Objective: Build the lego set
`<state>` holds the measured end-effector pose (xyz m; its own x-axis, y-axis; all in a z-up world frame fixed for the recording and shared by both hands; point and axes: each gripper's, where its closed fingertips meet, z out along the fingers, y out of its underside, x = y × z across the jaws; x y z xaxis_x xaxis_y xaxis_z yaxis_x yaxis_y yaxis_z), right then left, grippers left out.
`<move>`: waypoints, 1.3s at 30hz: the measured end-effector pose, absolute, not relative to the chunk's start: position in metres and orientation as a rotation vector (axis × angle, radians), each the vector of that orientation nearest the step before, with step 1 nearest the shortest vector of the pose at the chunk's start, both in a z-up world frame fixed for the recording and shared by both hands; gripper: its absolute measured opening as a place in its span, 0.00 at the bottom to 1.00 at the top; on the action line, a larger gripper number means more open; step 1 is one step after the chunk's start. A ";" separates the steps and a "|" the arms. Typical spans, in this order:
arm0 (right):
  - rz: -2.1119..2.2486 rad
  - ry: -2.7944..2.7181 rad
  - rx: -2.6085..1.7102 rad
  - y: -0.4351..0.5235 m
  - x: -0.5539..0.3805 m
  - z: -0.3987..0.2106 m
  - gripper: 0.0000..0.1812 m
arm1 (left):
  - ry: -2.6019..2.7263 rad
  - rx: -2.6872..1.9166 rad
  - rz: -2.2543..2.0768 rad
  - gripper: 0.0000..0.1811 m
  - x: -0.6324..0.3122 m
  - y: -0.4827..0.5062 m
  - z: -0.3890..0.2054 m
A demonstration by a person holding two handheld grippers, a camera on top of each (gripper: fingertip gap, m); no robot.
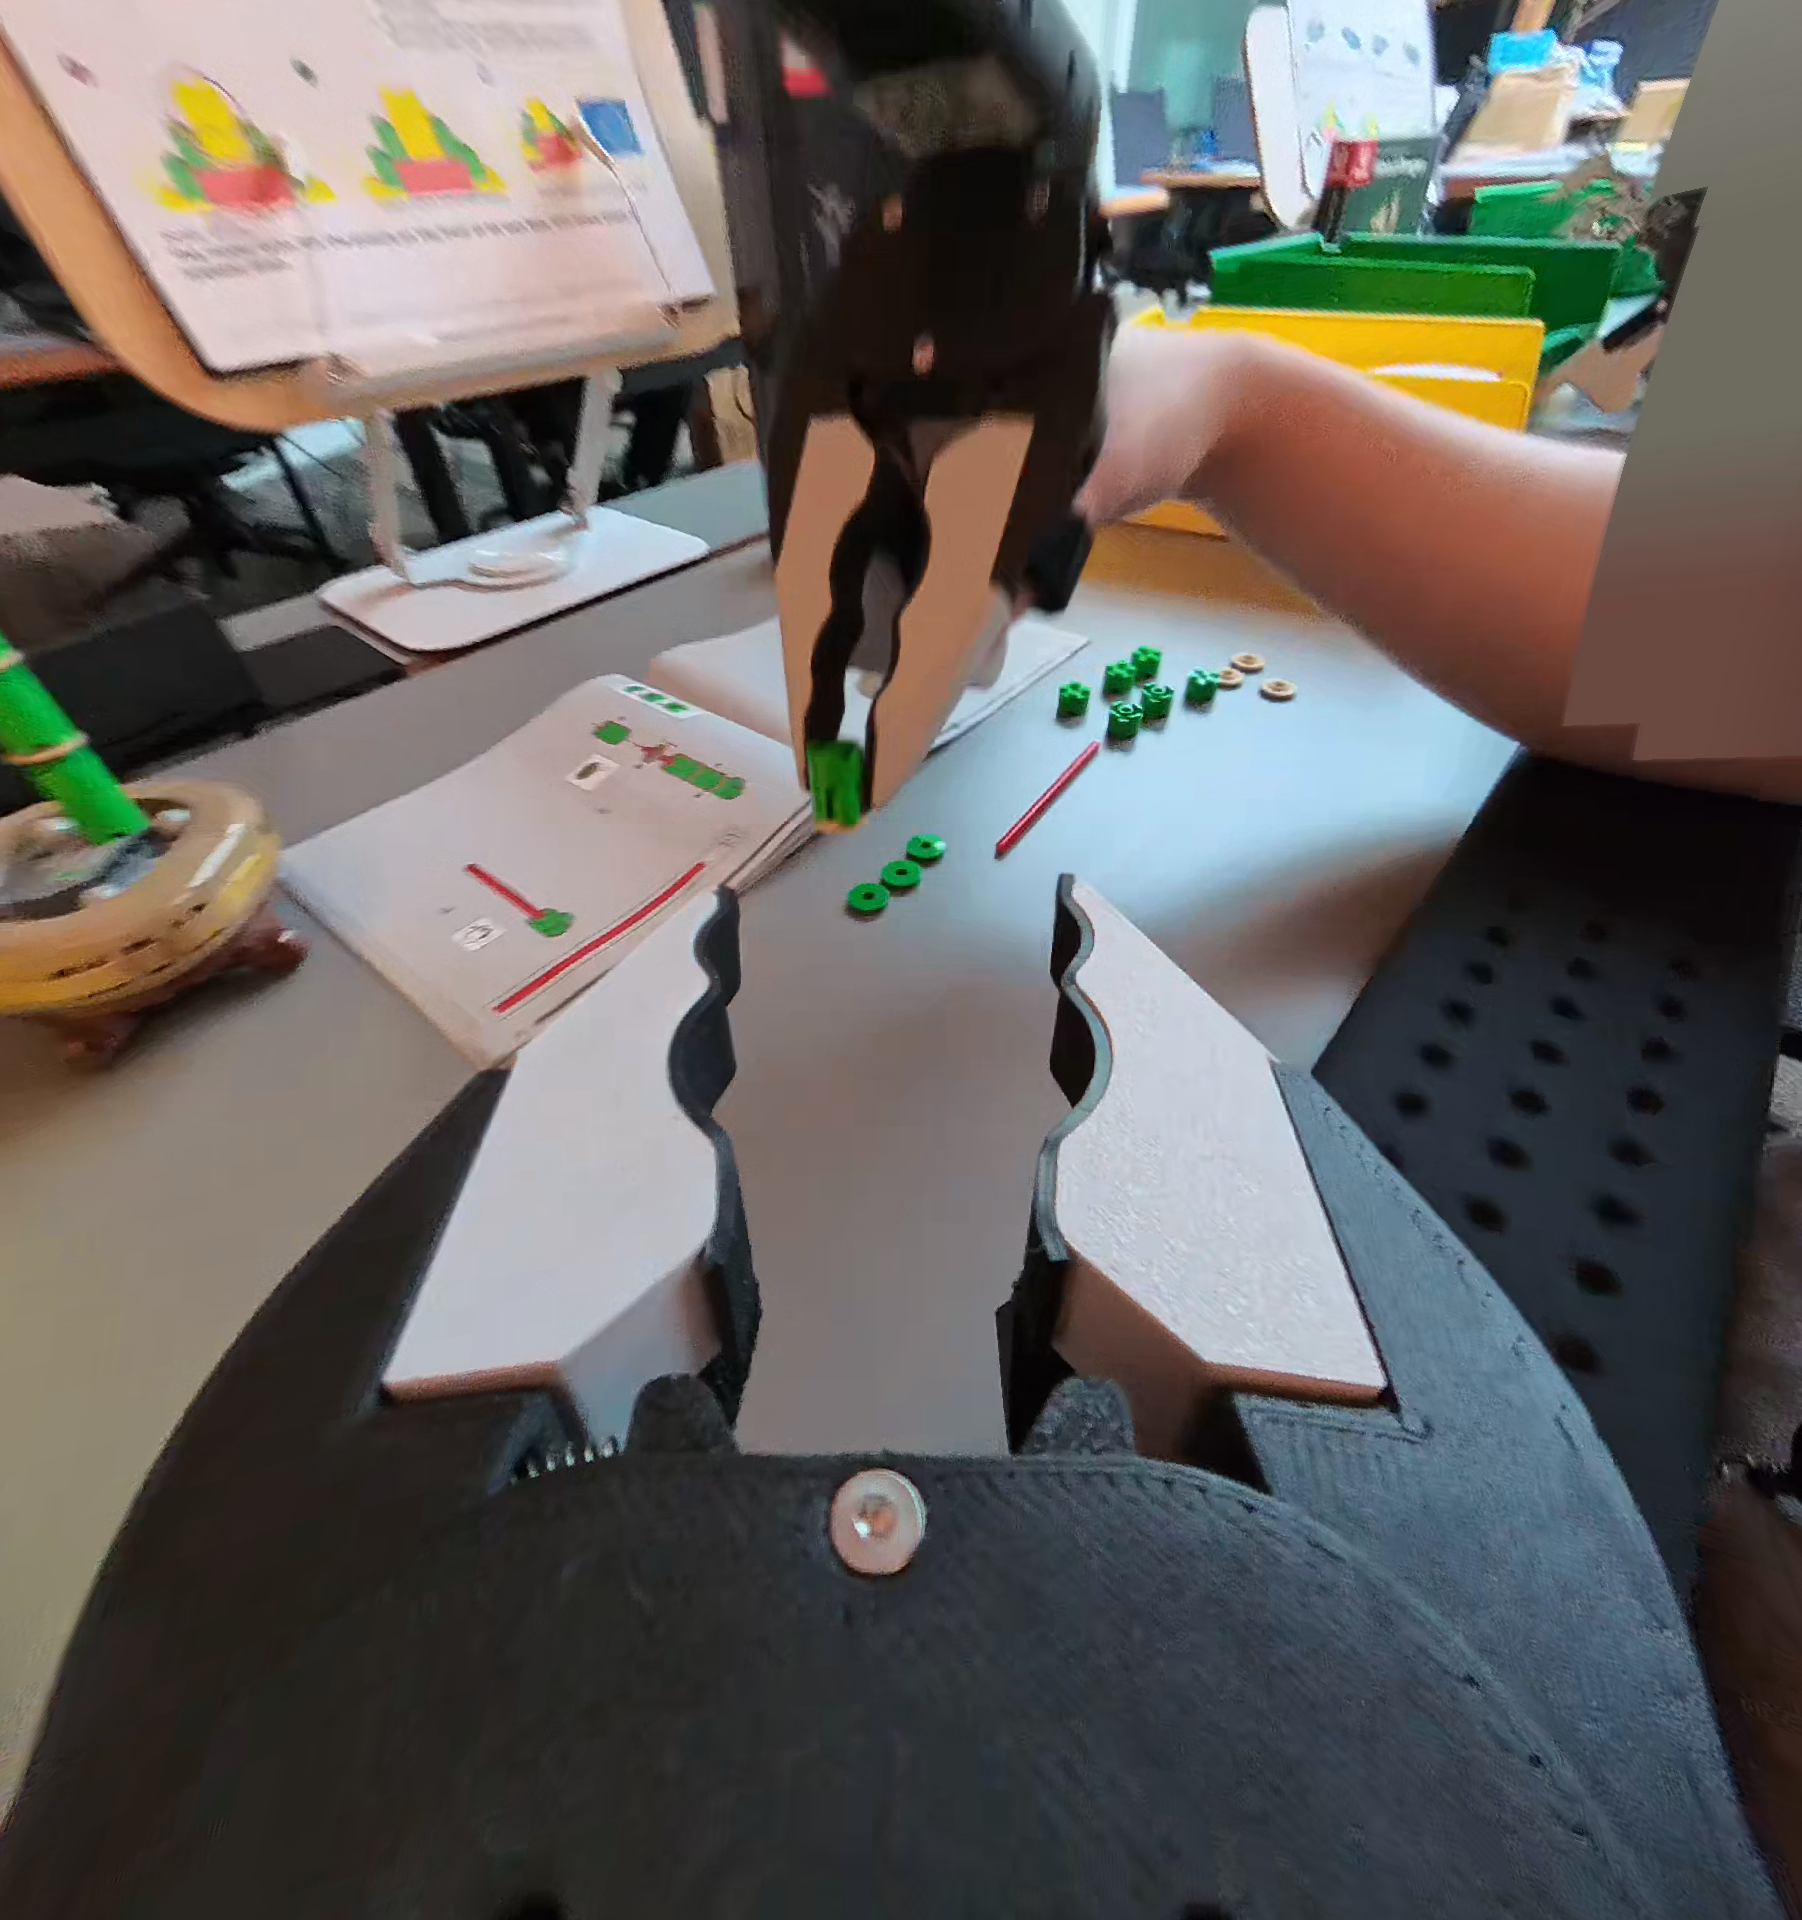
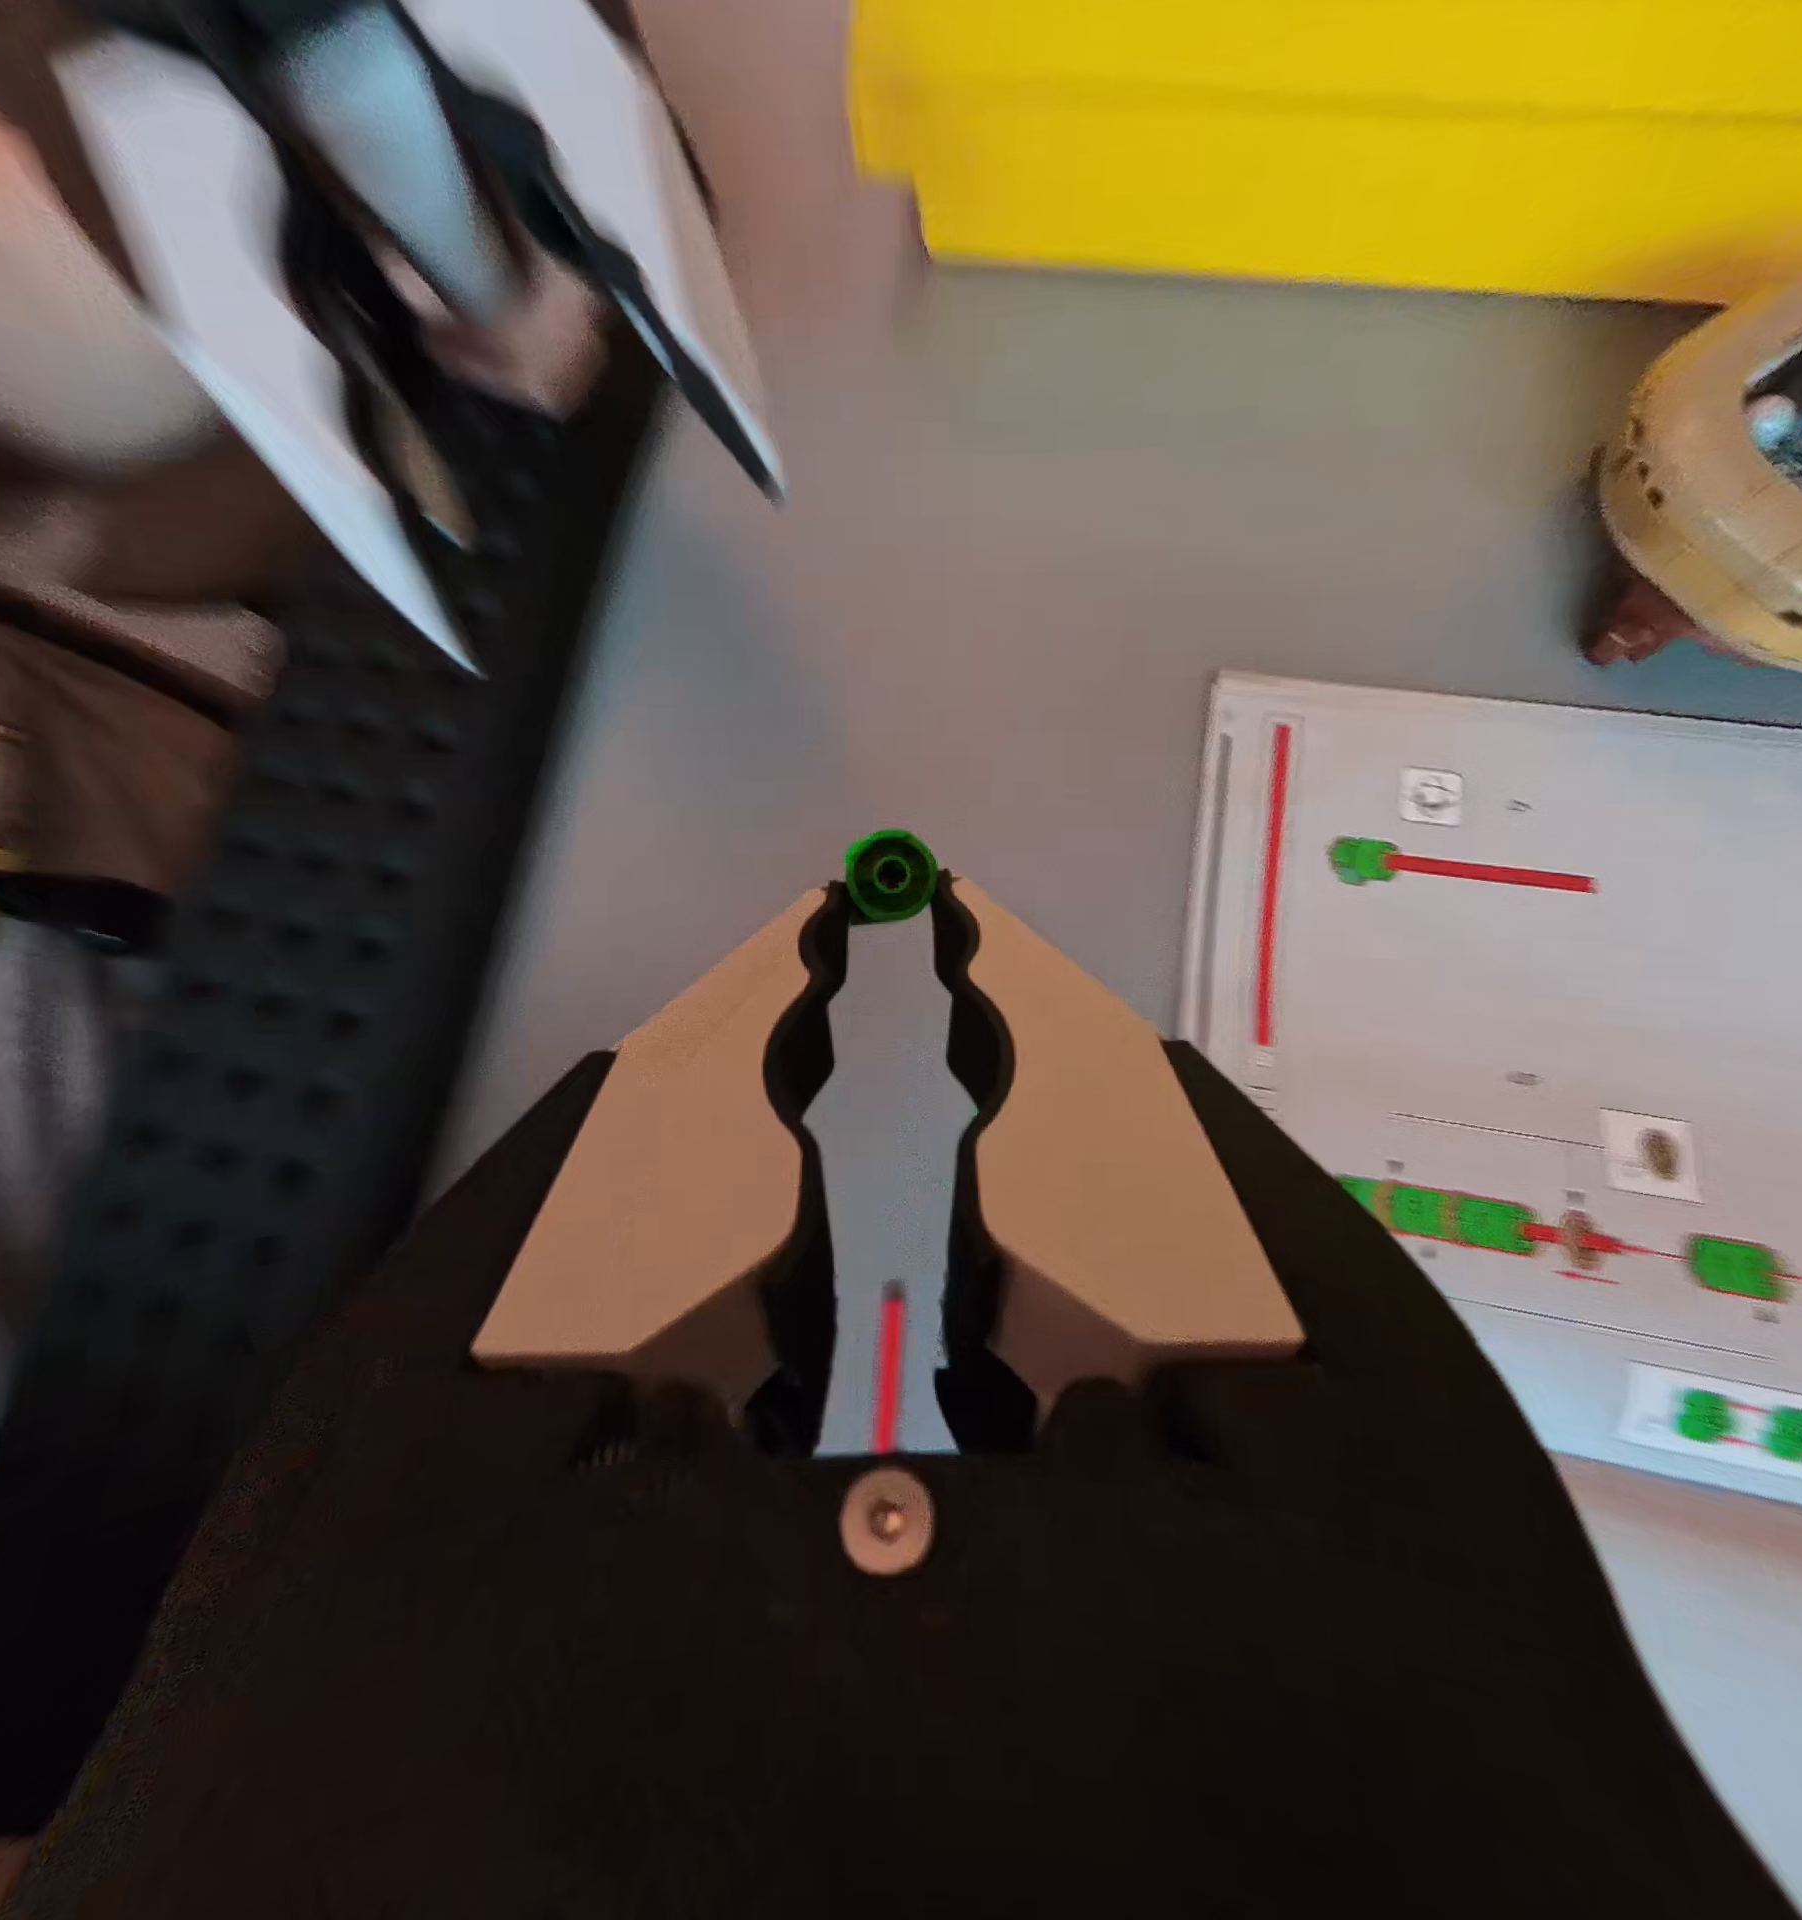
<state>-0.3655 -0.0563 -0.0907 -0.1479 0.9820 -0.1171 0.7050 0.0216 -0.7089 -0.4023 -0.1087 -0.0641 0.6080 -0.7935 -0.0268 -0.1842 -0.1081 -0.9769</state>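
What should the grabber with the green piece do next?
Probably the left gripper, open and empty, should pick up the red rod from the table. The right gripper already pinches a round green piece with its hole showing, and the open booklet pictures such a piece on a red rod. Holding the rod steady would let the piece slide on.

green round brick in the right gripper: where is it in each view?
Left wrist view: green brick sits centre frame, pinched at the tips of the right gripper, just above the table by the open booklet's corner.
Right wrist view: the brick is centre frame, end-on, between that gripper's fingertips.
Shared landmark: the open booklet, left of the brick in the left view, at the right in the right view.
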 end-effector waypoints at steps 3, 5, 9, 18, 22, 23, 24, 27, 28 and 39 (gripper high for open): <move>1.216 -1.770 -1.700 -0.072 -0.358 -0.050 0.08 | 0.896 -1.684 -0.656 0.31 -0.370 -0.084 -0.071; 1.343 -1.714 -1.684 -0.079 -0.351 -0.034 0.08 | 0.907 -1.684 -0.735 0.28 -0.350 -0.075 -0.069; 1.394 -1.694 -1.741 -0.080 -0.335 -0.033 0.08 | 0.894 -1.658 -0.905 0.23 -0.325 -0.071 -0.056; 1.309 -1.770 -1.767 -0.082 -0.331 -0.043 0.08 | 0.901 -1.601 -0.955 0.17 -0.312 -0.076 -0.051; 1.271 -1.793 -1.757 -0.084 -0.332 -0.045 0.08 | 0.906 -1.587 -0.999 0.12 -0.313 -0.079 -0.049; 1.269 -1.794 -1.757 -0.084 -0.332 -0.045 0.08 | 0.918 -1.576 -1.001 0.09 -0.312 -0.081 -0.049; 1.266 -1.796 -1.760 -0.084 -0.332 -0.046 0.08 | 0.927 -1.569 -0.988 0.08 -0.312 -0.082 -0.050; 1.267 -1.808 -1.752 -0.086 -0.332 -0.047 0.09 | 0.942 -1.557 -0.950 0.08 -0.312 -0.082 -0.052; 1.273 -1.812 -1.750 -0.087 -0.332 -0.046 0.12 | 0.941 -1.556 -0.947 0.08 -0.313 -0.082 -0.052; 1.269 -1.791 -1.713 -0.083 -0.334 -0.043 0.08 | 0.928 -1.555 -0.992 0.08 -0.315 -0.084 -0.055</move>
<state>-0.3342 -0.0831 -0.0434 -0.2039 0.9259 -0.3181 0.6070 -0.1354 -0.7831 -0.3147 -0.0839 -0.0549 0.3619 -0.9221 0.1374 -0.0762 -0.1762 -0.9814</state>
